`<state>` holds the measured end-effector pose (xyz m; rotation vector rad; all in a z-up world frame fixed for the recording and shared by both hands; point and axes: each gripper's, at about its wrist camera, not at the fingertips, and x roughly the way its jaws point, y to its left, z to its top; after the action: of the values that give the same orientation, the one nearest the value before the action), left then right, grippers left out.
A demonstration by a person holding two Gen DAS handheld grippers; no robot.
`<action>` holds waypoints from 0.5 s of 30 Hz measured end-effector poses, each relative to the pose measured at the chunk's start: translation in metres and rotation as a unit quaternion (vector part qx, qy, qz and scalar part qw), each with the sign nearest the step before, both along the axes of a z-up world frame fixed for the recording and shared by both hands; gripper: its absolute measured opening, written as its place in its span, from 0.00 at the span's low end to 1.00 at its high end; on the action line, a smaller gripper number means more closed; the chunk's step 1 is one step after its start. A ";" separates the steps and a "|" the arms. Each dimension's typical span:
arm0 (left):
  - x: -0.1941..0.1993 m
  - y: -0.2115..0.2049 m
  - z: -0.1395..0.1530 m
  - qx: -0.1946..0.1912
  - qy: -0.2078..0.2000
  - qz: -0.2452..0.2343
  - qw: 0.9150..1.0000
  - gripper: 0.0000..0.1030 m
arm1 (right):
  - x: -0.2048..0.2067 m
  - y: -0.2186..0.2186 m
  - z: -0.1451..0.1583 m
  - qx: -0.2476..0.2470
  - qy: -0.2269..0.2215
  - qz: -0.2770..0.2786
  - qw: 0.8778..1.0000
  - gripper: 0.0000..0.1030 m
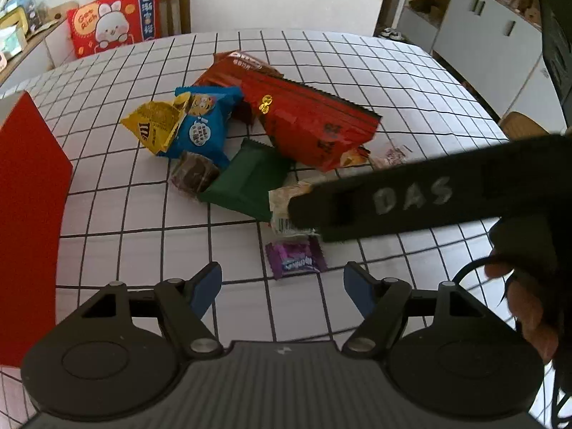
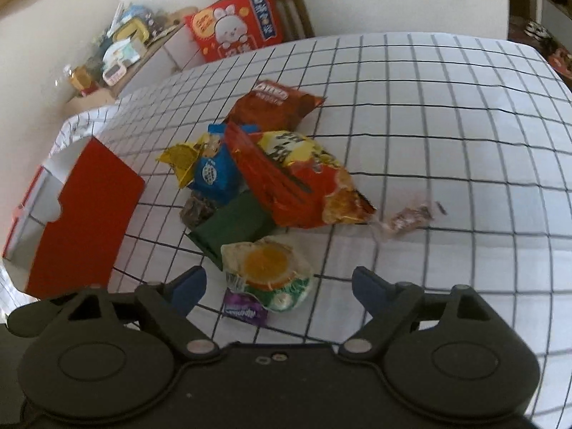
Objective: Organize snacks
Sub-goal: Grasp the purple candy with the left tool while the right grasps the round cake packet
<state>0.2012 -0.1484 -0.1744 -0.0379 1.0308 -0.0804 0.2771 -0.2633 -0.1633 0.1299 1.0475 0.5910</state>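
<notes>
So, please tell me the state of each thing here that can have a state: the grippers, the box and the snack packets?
left gripper: open, empty.
right gripper: open, empty, above the snacks.
red box: open, nothing visible inside.
yellow packet: torn open.
green packet: sealed, lying flat.
purple candy: wrapped.
big red bag: looks sealed.

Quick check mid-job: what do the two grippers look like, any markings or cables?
Both are matte black with blue finger pads and silver pivot pins. The right gripper carries "DAS" in pale lettering, with a thin black cable looping near it. The left gripper shows no lettering.
</notes>
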 end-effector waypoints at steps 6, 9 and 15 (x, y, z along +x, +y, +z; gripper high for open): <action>0.006 -0.006 -0.008 0.009 -0.006 -0.003 1.000 0.72 | 0.007 0.013 -0.010 -0.022 0.001 0.018 1.000 0.76; 0.007 -0.008 -0.011 0.011 -0.012 -0.006 1.000 0.68 | 0.008 0.016 -0.014 -0.030 0.000 0.024 0.999 0.71; 0.010 -0.011 -0.016 0.002 -0.014 -0.015 1.000 0.55 | 0.006 0.021 -0.014 -0.049 -0.031 0.036 0.998 0.65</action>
<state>0.2108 -0.1595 -0.1900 -0.0174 1.0042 -0.1069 0.2830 -0.2424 -0.1775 -0.0114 1.0209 0.6040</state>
